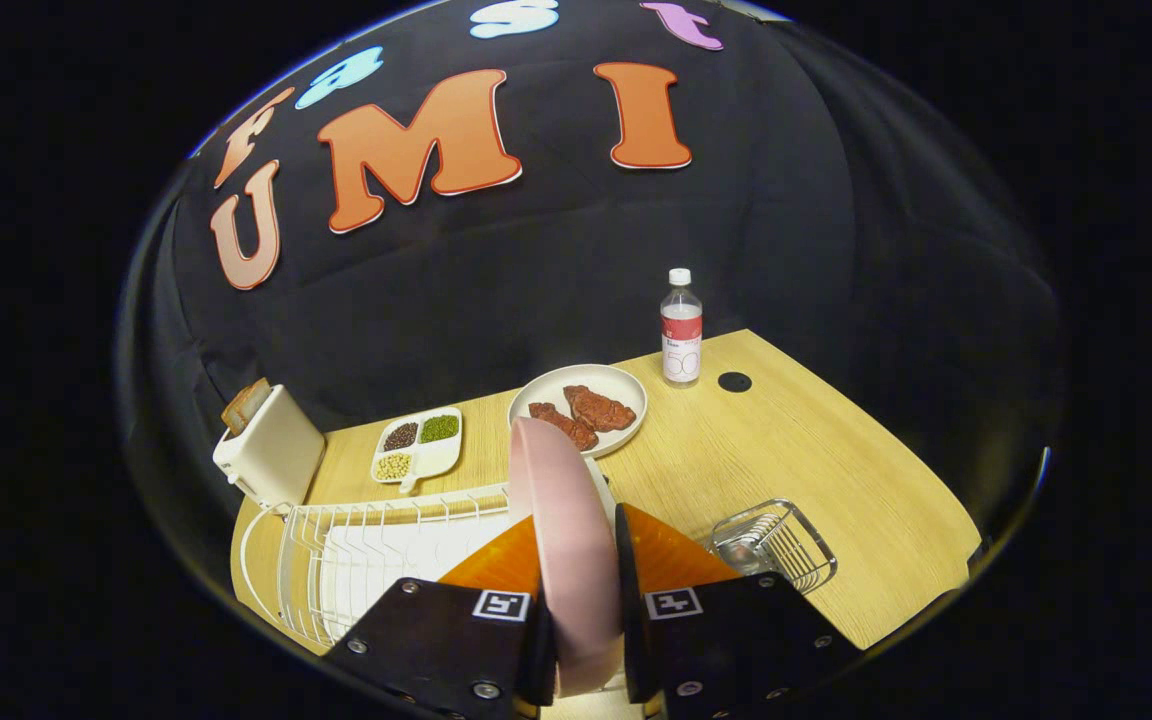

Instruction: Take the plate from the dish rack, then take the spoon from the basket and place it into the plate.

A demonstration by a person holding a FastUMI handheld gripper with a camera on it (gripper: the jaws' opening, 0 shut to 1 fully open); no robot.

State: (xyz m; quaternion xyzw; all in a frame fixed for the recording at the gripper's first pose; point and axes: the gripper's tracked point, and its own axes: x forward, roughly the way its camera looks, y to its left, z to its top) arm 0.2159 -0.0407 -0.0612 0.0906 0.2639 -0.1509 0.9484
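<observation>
Standing on edge between the two fingers, a pink plate [564,540] was pinched by the claw [581,560], one finger pressed against each face. The plate stood upright, its rim reaching up past the fingertips. Its lower edge was hidden between the claw bodies, so whether it touched anything below could not be told.

Under the claw and off to its left sat the white wire rack [336,560], with a white tray visible through the wires. The plate stood at the rack's right end; whether it was seated in the wires or lifted clear could not be told.

To the right of the claw, on the bench [836,480], stood a small wire basket [774,545], shiny metal. Something pale lay inside it, too small to make out, so the spoon could not be confirmed.

Beyond the plate lay a round white dish [626,385] carrying two reddish-brown pieces of meat [581,412]. Left of that was a white divided tray [418,446] with three compartments: dark grains, green ones, and pale ones. Farther left, near the bench's edge, stood a white toaster [271,450] with a slice of toast [246,402] sticking out of its top.

At the far side of the bench stood a clear bottle [681,330] with a white cap and a red label, upright. Just to its right was a dark round hole [734,381] in the bench top.
</observation>
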